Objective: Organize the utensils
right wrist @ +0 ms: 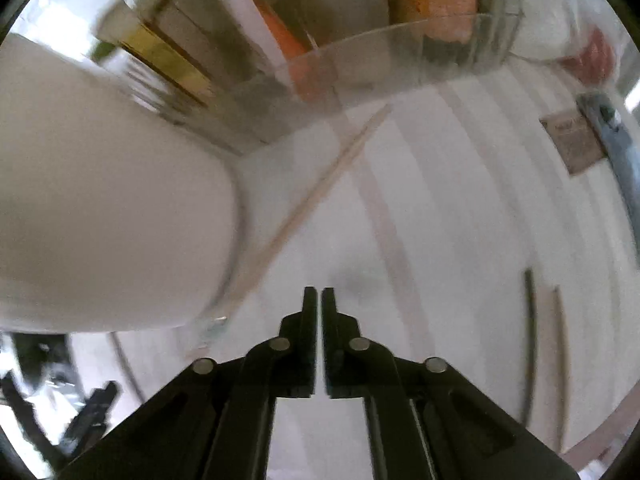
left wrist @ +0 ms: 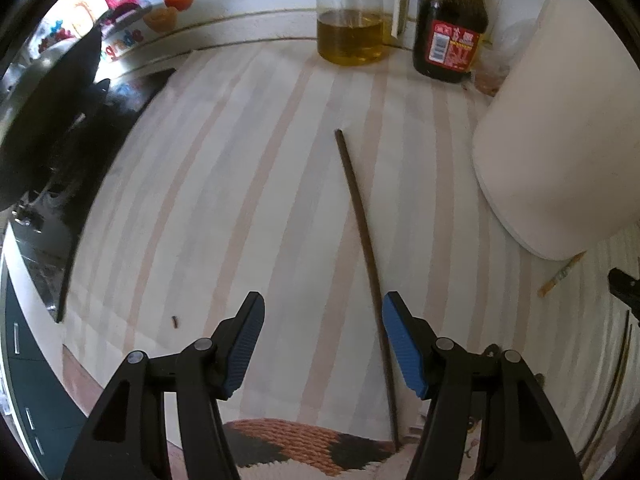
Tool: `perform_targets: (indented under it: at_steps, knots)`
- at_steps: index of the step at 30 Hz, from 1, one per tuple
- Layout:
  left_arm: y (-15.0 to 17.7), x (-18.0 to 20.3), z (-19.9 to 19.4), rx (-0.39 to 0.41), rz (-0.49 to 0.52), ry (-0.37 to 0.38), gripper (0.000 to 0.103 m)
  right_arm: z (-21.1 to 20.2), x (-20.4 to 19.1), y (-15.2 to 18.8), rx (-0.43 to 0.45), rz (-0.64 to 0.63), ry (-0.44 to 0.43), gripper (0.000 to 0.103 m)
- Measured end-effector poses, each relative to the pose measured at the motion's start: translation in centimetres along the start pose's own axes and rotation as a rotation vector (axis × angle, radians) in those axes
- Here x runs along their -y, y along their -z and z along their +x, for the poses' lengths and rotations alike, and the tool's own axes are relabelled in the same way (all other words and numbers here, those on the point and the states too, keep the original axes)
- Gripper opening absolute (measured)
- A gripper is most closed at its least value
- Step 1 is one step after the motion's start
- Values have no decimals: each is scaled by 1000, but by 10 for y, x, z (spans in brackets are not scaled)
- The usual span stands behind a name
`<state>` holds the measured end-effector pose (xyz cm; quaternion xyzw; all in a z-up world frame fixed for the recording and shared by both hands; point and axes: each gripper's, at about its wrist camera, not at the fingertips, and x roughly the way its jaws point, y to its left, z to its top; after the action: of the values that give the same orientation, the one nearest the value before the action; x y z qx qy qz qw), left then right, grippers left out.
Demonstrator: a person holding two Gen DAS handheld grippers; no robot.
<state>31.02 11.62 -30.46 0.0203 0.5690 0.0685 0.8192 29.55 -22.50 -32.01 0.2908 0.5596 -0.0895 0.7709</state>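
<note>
In the left wrist view a dark brown chopstick (left wrist: pixel 366 248) lies on the striped cloth (left wrist: pixel 240 200), running away from me. My left gripper (left wrist: pixel 323 312) is open and empty; the chopstick's near part passes just inside its right finger (left wrist: pixel 402 344). A white cylindrical holder (left wrist: pixel 556 128) stands at the right, with a light wooden chopstick (left wrist: pixel 562 274) poking from under it. In the blurred right wrist view my right gripper (right wrist: pixel 319 300) is shut and empty above the cloth. The white holder (right wrist: pixel 108 208) is at its left, a pale chopstick (right wrist: pixel 312 196) lies beside it, and two more sticks (right wrist: pixel 530 340) lie at the right.
A glass oil jar (left wrist: pixel 352 16) and a dark sauce bottle (left wrist: pixel 450 28) stand at the back. A black stove (left wrist: pixel 52 140) is at the left. A woven mat (left wrist: pixel 296 448) lies near me. A clear plastic container (right wrist: pixel 400 60) with packets stands behind the holder.
</note>
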Motion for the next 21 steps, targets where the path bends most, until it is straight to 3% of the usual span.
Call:
perform_targets:
  at_steps: [3,7,15,17,19,21]
  knots:
    - [2,-3,-3,34,5,-63,59,-7,-20,18,63,-7,-65,43]
    - [5,-14,-1,50,-2,-134,59,2,-57,35,134,-58,0,48]
    - [6,-35,8,24,-25,-157,59,38,-128,72,172,-238,276,48]
    - [8,-38,6,21,-29,-156,59,41,-138,77,192,-298,309,40]
    - [8,-38,6,18,-31,-152,59,49,-154,73,184,-333,324,23]
    - [8,-37,6,16,-31,-142,59,43,-151,77,172,-358,351,21]
